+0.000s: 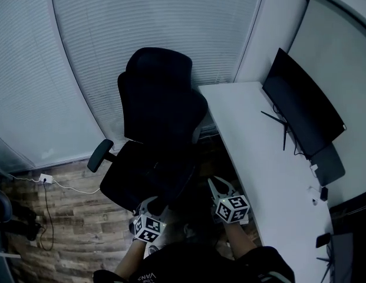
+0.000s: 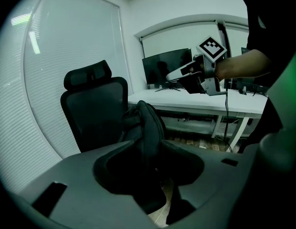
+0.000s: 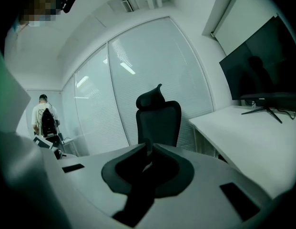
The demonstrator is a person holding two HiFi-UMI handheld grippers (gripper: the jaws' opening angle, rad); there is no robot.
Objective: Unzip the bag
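**A:** Counts?

**B:** Two grippers, one bag, one chair, one monitor, one surface.

**A:** Gripper states?

**B:** My left gripper (image 1: pixel 152 205) had its jaws apart, with the bag (image 2: pixel 145 123) standing upright between them. My right gripper (image 1: pixel 220 187) was closed, jaws together, and I saw nothing in it.

**A:** Bag contents?

**B:** Couldn't tell. It was soft, rounded black fabric, just in front of the chair (image 1: pixel 162 111).

**A:** Rest?

**B:** The chair was black with a headrest. The surface (image 1: pixel 253 152) was flat and white. The monitor (image 1: pixel 300 108) was thin and black, on a spindly stand.
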